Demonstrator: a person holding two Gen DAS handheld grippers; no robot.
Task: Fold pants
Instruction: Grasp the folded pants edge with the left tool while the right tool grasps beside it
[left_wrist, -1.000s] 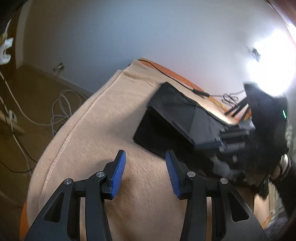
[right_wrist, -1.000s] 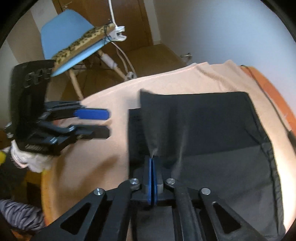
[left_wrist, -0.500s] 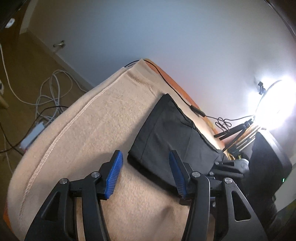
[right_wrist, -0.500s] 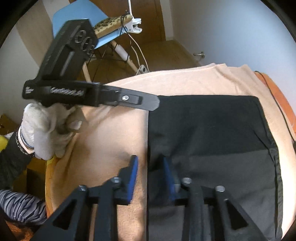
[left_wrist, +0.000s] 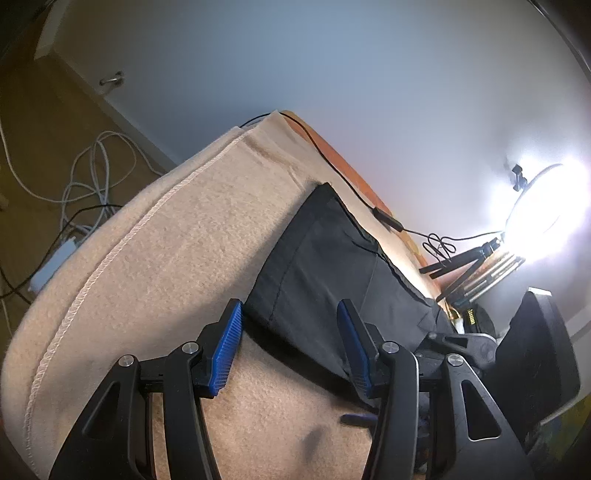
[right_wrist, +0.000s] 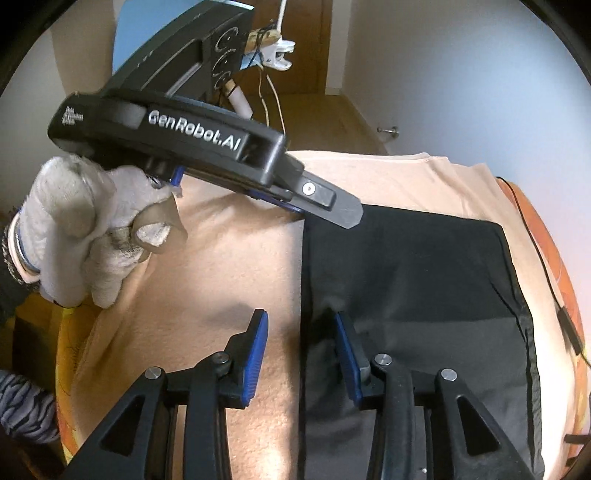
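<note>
Black pants (right_wrist: 406, 277) lie folded flat on a beige blanket (right_wrist: 221, 280). My right gripper (right_wrist: 301, 350) points down at their near left edge. Its jaws are opening; the fabric edge runs between the pads and neither pad presses on it. In the left wrist view the pants (left_wrist: 332, 266) stretch away to the right. My left gripper (left_wrist: 291, 343) is open and straddles their near corner without pinching it. From the right wrist view, the left gripper (right_wrist: 325, 208) is seen side-on at the pants' far left corner, held by a hand in a white glove (right_wrist: 85, 229).
The blanket's stitched edge (left_wrist: 110, 258) drops off to a floor with loose cables (left_wrist: 85, 173). A black cable (left_wrist: 332, 158) runs along the orange far edge. A bright ring light (left_wrist: 543, 214) on a tripod stands at the right. A blue chair (right_wrist: 122, 48) is behind.
My right gripper has let go of the pants fold it was pinching, and the raised fabric now lies flat. My left gripper has rolled and moved in to the pants' corner.
</note>
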